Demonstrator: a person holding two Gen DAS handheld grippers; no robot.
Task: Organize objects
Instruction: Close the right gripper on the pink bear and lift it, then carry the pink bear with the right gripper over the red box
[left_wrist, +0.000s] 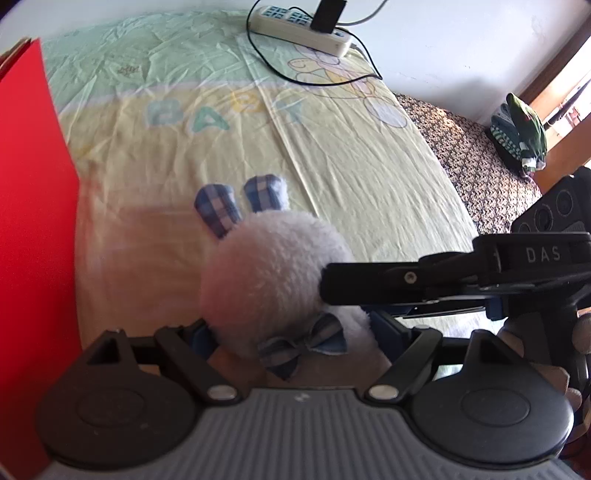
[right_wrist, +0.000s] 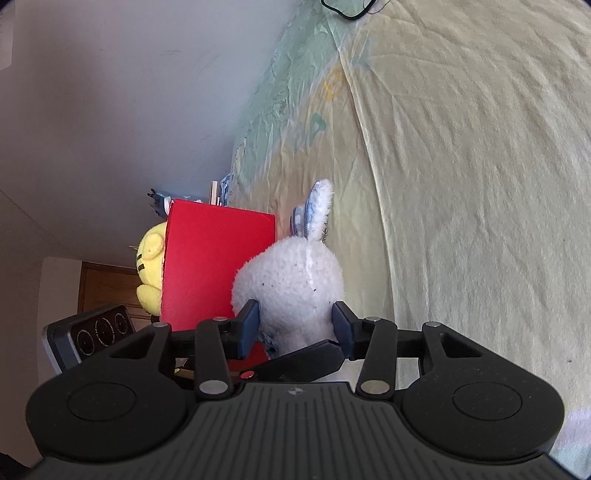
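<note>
A white plush rabbit (left_wrist: 266, 273) with blue checked ears and a blue bow tie is lying on the pale yellow and green bedsheet (left_wrist: 369, 166), filling the lower middle of the left wrist view. The left gripper (left_wrist: 291, 332) is straddling its body low in the frame, the blue pads (left_wrist: 384, 328) sitting close on either side of the fur, though whether they are actually pressing cannot be told. The right gripper (right_wrist: 295, 325) is reaching in from the right of that view and, in its own view, is standing partly open around the rabbit's head, both blue pads (right_wrist: 247, 325) lying against the fluff. A red box (right_wrist: 218, 266) is standing just left of the toy, with a yellow plush toy (right_wrist: 151, 269) peeking out behind it. At the upper edge of the left view a white power strip (left_wrist: 295, 29) is resting on the sheet with a black cable (left_wrist: 280, 70) trailing from it.
</note>
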